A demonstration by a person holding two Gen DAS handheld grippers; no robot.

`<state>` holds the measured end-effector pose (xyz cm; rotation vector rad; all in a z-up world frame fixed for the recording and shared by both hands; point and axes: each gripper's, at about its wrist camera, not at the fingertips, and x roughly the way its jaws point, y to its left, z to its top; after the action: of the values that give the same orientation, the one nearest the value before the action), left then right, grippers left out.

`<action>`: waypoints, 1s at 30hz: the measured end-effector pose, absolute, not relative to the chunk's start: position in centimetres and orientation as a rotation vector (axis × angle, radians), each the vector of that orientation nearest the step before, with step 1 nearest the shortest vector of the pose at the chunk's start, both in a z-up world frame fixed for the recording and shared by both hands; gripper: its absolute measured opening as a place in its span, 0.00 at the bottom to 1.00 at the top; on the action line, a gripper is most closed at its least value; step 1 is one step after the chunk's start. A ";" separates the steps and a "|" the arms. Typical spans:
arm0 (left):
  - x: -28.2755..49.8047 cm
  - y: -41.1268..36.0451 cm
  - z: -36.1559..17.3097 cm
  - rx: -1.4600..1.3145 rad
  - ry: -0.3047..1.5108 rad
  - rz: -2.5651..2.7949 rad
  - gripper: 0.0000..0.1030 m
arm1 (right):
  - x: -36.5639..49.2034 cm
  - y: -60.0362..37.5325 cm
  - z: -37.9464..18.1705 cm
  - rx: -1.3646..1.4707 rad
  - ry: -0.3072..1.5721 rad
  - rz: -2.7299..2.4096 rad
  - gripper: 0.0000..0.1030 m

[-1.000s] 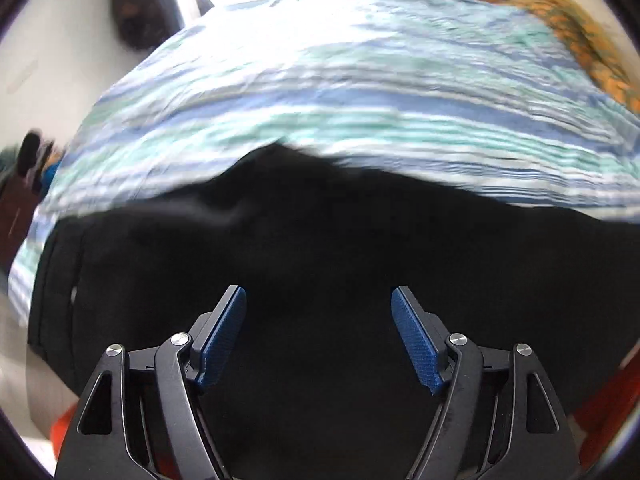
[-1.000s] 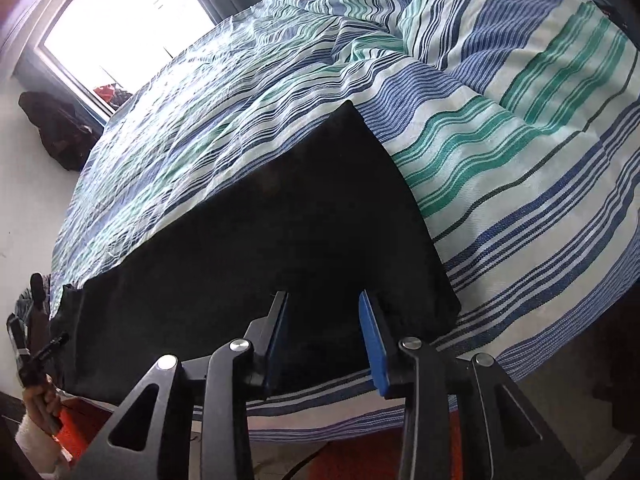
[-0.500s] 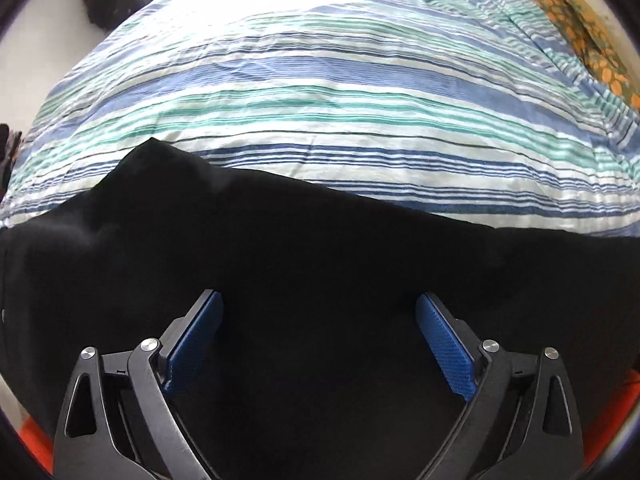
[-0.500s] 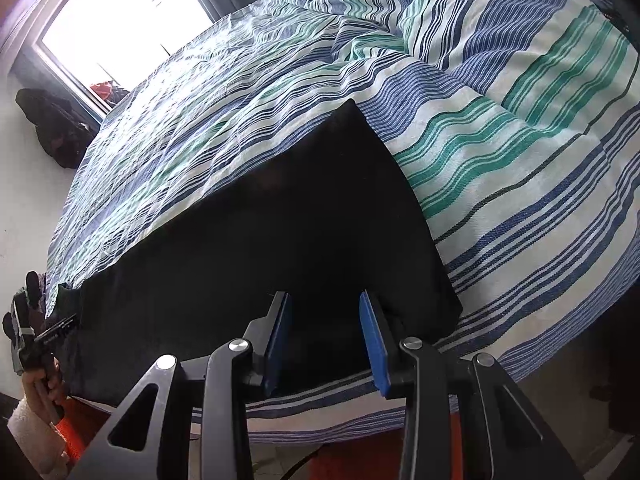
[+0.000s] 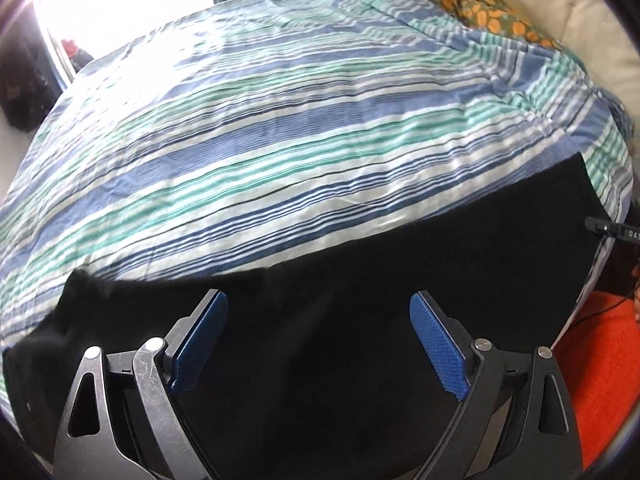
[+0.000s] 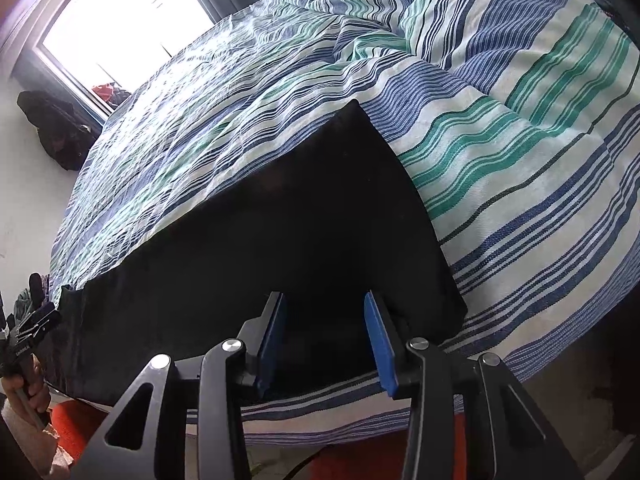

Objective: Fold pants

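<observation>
Pants (image 6: 288,240) are lying flat on the striped bed (image 6: 520,160); both the left hand-held gripper (image 5: 318,340) and the right hand-held gripper (image 6: 325,340) are hovering at 6 o'clock, jaws apart.

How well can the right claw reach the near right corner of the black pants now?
Probably yes: the right claw is open above the black pants, and nothing lies between it and that corner.

A bed fills most of both views, covered by a rumpled sheet (image 6: 520,128) striped in blue, green and white. A large window (image 6: 120,28) beyond the far side admits strong daylight, overexposed. The wall (image 6: 24,184) beside it is pale, with a dark bundle (image 6: 52,128) against it. An orange-patterned cloth (image 5: 472,4) lies at the bed's far end. Orange-red floor covering (image 5: 596,360) shows below the bed's near edge.
</observation>
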<state>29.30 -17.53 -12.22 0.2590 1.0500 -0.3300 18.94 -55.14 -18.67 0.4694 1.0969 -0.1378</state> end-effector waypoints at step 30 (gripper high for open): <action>19.7 -25.0 -16.8 0.493 1.043 -0.405 0.91 | 18.5 -55.1 -18.6 0.465 1.091 -0.116 0.42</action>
<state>19.67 -25.00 -16.80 0.4934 1.0433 -0.4047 18.49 -55.10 -18.63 0.4648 1.0911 -0.1158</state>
